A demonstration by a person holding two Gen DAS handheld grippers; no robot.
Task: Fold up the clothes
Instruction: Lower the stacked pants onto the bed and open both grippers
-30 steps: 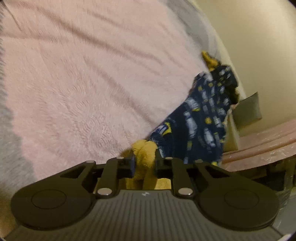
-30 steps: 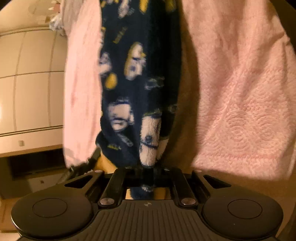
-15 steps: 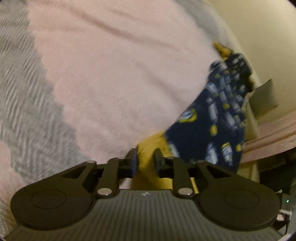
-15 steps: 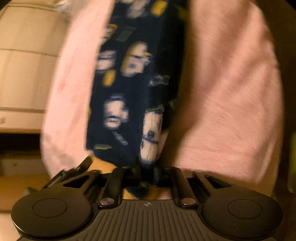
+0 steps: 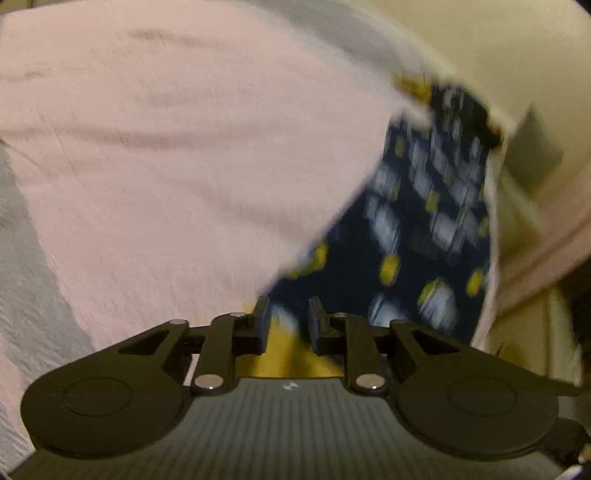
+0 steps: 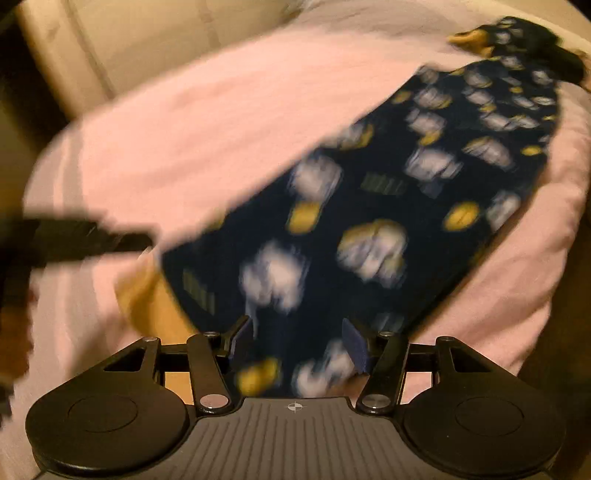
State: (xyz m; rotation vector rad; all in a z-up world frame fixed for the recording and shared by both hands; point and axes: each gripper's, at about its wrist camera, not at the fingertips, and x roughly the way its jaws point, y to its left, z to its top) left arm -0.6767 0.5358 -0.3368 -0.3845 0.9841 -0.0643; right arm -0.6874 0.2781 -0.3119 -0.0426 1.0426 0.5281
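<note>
A dark blue fleece garment (image 6: 388, 206) with white and yellow prints is spread out on a pink blanket (image 5: 177, 155). A yellow lining (image 5: 288, 354) is seen at the garment's near edge. Both pictures are blurred, so the small prints cannot be made out.

In the left wrist view, the left hand-held gripper (image 5: 287, 325) is seen with its jaws close together. The yellow and blue edge of the garment is caught between them, and the jaws are closing on it. The garment is stretched away from this gripper toward the upper right, where its far end (image 5: 458, 107) is seen near a cream wall (image 5: 498, 48). A grey blanket (image 5: 33, 295) is seen under the pink one at the left.

In the right wrist view, the right hand-held gripper (image 6: 299, 345) is seen with its jaws apart, and they are opening. The garment's edge lies between the fingers (image 6: 356, 345), but it does not seem to be pinched by them. The garment is laid out from here toward the upper right corner. A dark, blurred shape (image 6: 74, 240) is seen at the left, maybe the other gripper, but it cannot be told for sure. Cream cupboard doors (image 6: 147, 33) are seen behind the blanket.
</note>
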